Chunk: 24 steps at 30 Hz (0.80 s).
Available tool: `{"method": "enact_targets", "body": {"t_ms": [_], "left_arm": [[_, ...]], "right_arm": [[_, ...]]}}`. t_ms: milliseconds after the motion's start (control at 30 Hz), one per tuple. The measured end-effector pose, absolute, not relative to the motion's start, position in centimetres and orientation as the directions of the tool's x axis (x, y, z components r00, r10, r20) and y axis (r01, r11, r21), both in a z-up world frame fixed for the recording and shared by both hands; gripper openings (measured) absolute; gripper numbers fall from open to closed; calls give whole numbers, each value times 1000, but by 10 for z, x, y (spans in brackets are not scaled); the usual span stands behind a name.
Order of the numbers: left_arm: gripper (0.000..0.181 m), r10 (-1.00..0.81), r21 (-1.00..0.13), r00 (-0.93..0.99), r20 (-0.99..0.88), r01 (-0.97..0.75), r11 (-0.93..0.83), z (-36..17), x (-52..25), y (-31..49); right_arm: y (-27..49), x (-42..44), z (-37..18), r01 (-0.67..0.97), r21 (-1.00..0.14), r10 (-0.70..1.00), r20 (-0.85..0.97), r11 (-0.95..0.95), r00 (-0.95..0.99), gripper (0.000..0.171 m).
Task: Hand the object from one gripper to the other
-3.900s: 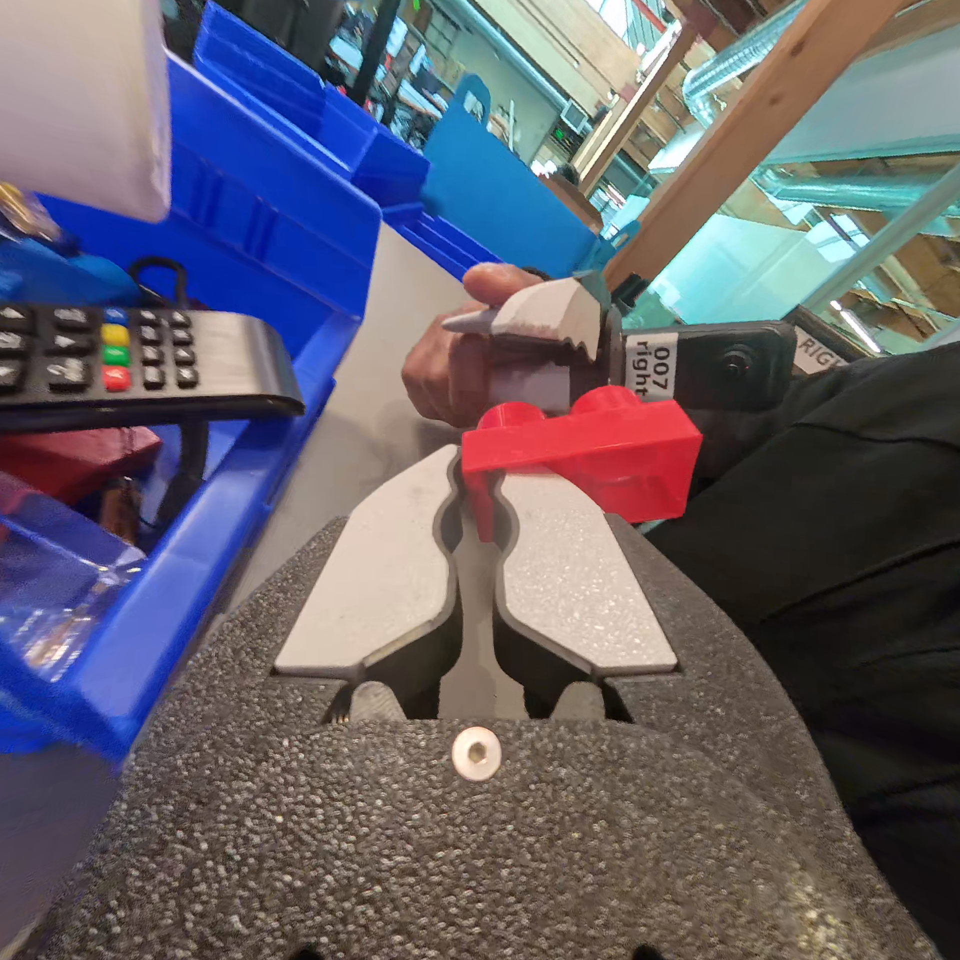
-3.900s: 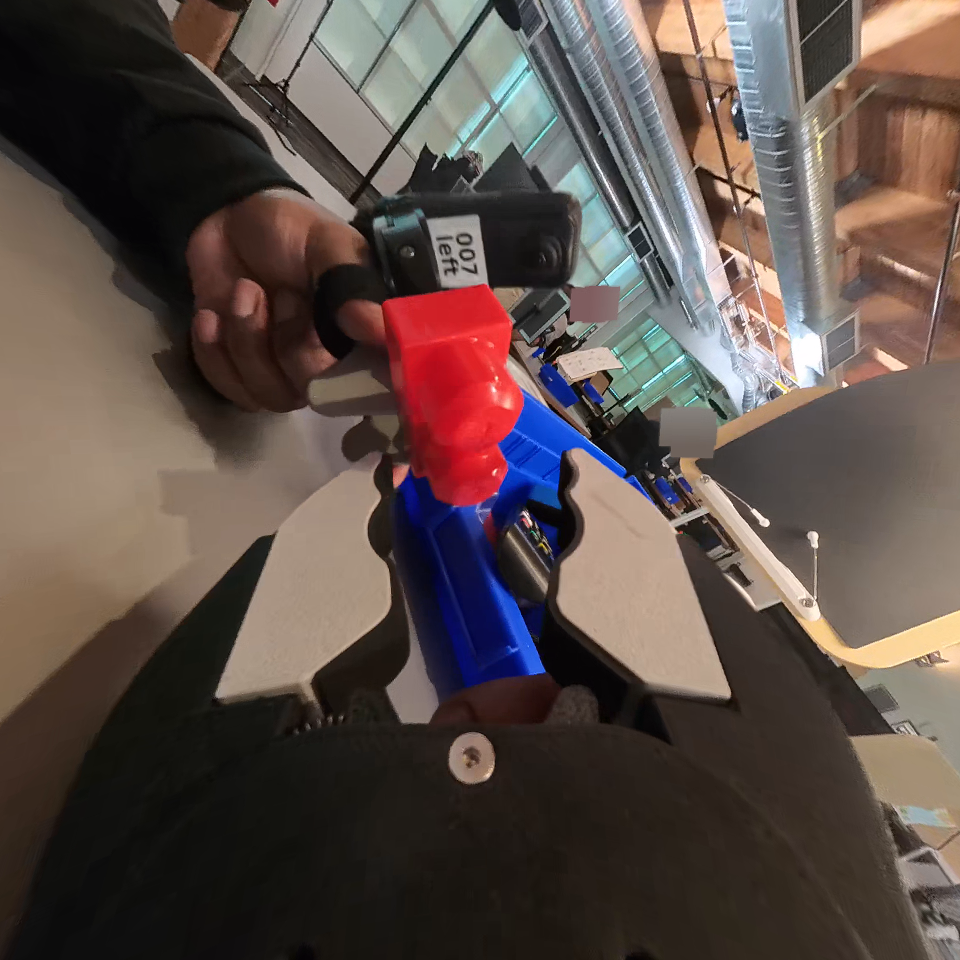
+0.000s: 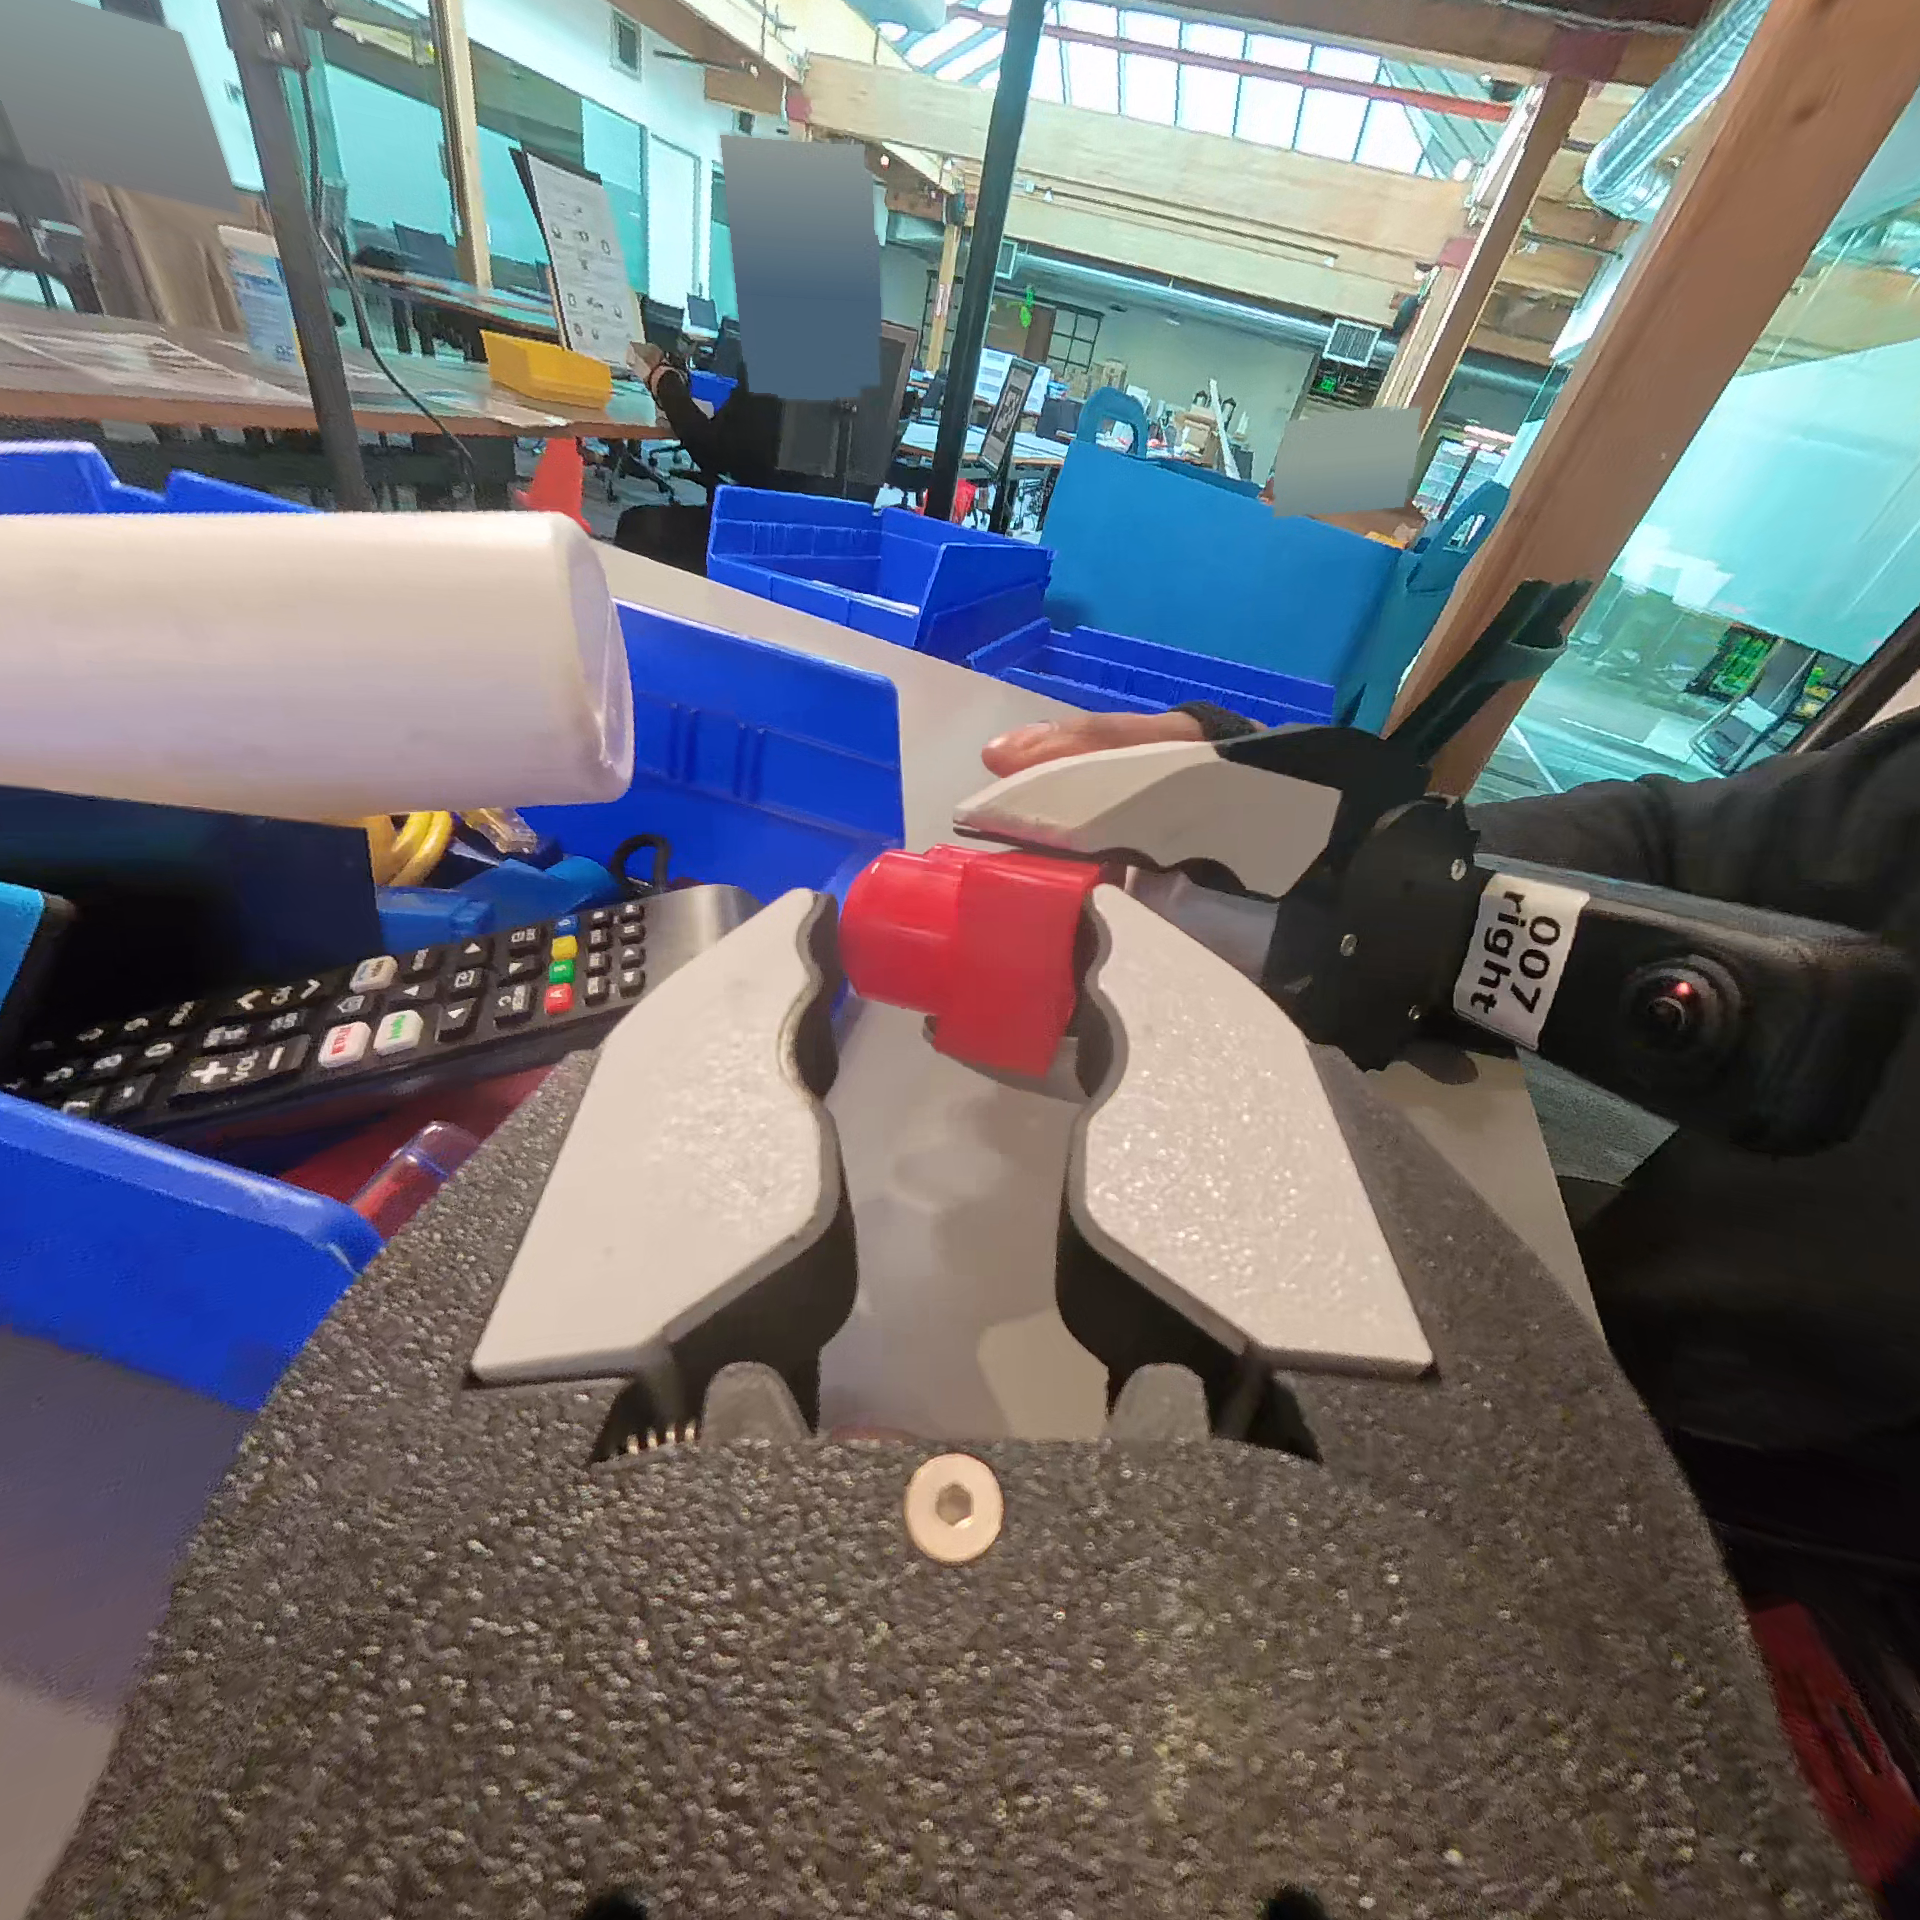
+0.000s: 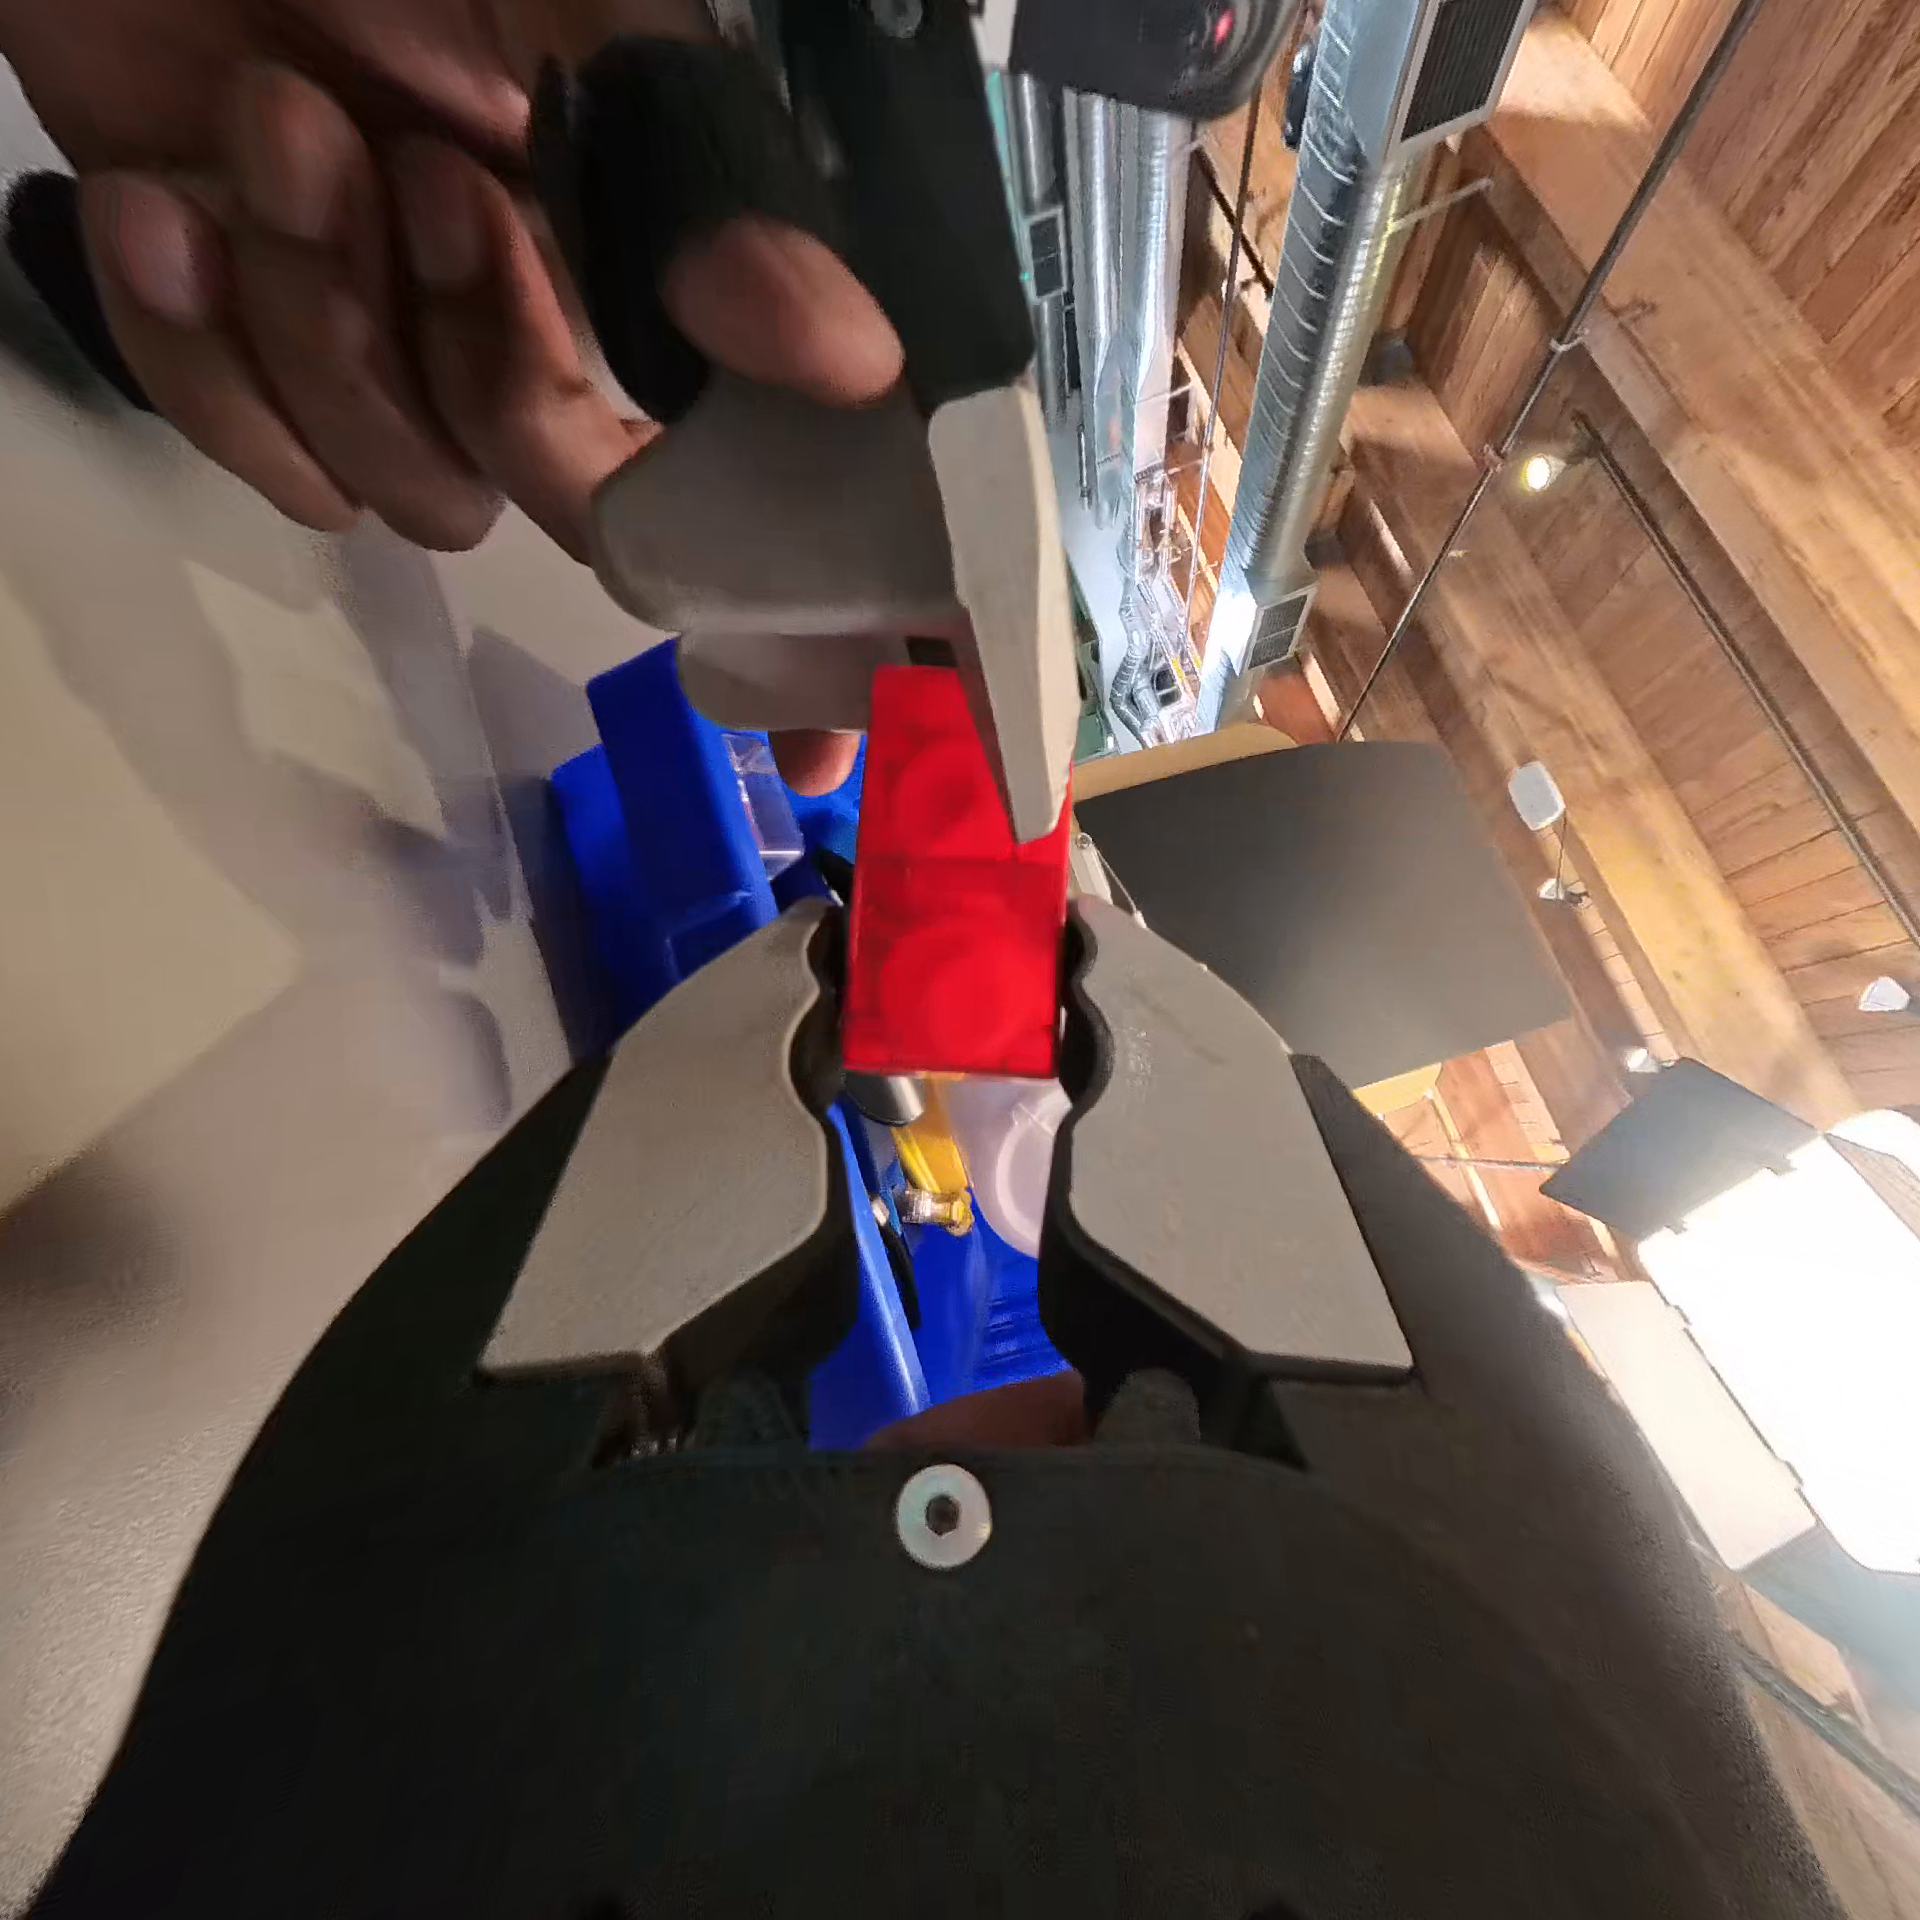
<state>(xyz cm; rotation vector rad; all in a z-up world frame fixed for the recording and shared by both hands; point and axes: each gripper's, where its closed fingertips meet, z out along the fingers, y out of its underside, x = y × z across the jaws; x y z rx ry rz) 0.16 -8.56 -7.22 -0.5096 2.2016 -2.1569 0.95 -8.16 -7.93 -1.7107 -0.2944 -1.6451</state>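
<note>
A glossy red toy brick (image 3: 961, 961) with round studs sits between both claws. The left gripper (image 3: 956, 935) brackets it with fingertips touching its sides. The right gripper (image 4: 951, 977) is clenched on it. Only the left wrist view shows a remote control (image 3: 343, 1023) at nine o'clock, in a blue bin (image 3: 156, 1257).

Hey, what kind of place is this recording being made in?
It looks like a large open workshop or lab, not a home. Blue parts bins stand on a grey table, long workbenches run behind, and wooden ceiling beams and metal ducting hang overhead.
</note>
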Motion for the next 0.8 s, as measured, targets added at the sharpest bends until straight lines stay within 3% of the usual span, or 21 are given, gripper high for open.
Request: {"method": "enact_targets", "body": {"t_ms": [67,233,367,567,800], "left_arm": [[44,-216,-984,-960,179,-178,-22,-68,-2,-85],[59,-184,-992,-977,107,-93,-85,-54,-4,-80],[64,-146,-984,-980,137,-117,-138,-46,-6,-78],[64,-96,-970,-973,209,-194,-145,-47,-9,-80],[48,7,-946,-951,309,-308,-104,-52,-20,-84]], "right_arm": [[-85,12,-76,607,-420,-373,903,-675,212,37],[-95,18,-63,436,-819,-583,573,-374,576,36],[-90,8,-61,146,-987,-487,157,-61,859,36],[-73,-15,-62,-257,-959,-203,-278,123,939,37],[-57,-33,-70,-478,-874,-33,-482,93,876,36]]}}
